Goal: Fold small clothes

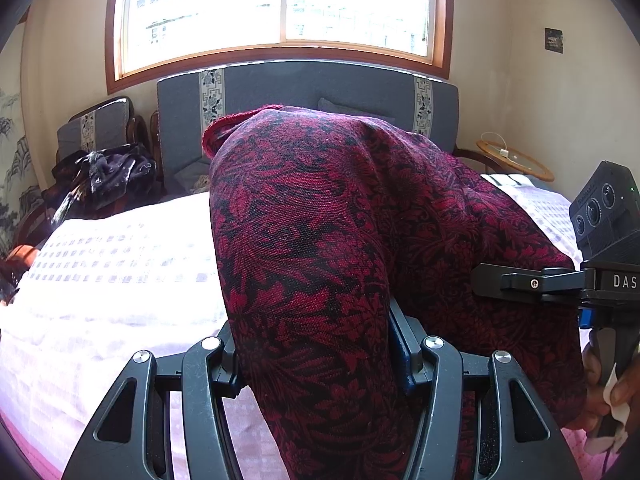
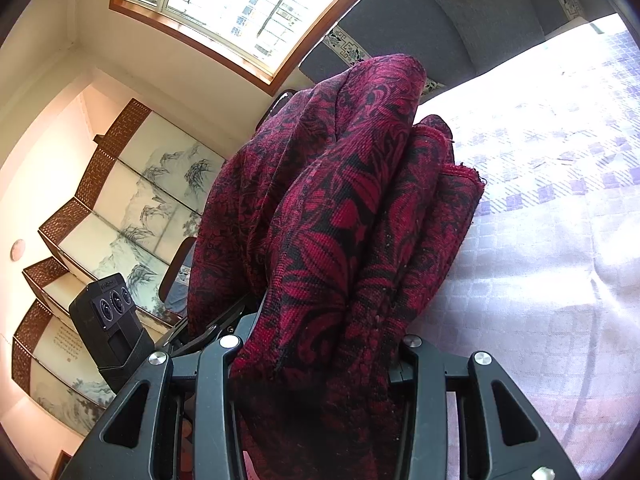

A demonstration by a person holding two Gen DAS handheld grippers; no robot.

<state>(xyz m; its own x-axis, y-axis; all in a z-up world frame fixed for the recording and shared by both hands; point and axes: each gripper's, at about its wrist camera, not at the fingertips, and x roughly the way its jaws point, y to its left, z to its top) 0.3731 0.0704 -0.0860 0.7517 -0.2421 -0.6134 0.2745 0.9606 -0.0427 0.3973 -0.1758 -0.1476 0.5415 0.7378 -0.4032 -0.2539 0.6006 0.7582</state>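
Bed [image 1: 100, 280], covered with a pale lilac checked sheet, fills the lower half of both views; a grey headboard [image 1: 300, 84] stands at its far end beneath a wood-framed window [image 1: 280, 4]. A painted folding screen [image 2: 120, 208] lines the wall at left in the right wrist view. An armchair [image 1: 96, 128] at far left carries a dark heap of clothing [image 1: 104, 176], and a round side table [image 1: 516, 160] stands at far right.

Garment [image 1: 340, 240], a red knit with a black floral pattern, is held above the bed between the two grippers, bunched into thick folds, with a red hemmed edge showing at its far left.

Left gripper [image 1: 316, 360]: the fingers are closed on the garment, which drapes over and hides the tips.

Right gripper [image 2: 316, 356]: likewise clamped on a thick gather of the garment, its tips covered by cloth. In the left wrist view it enters from the right edge, its black finger pressed into the fabric, with the person's hand [image 1: 612, 384] on the handle.
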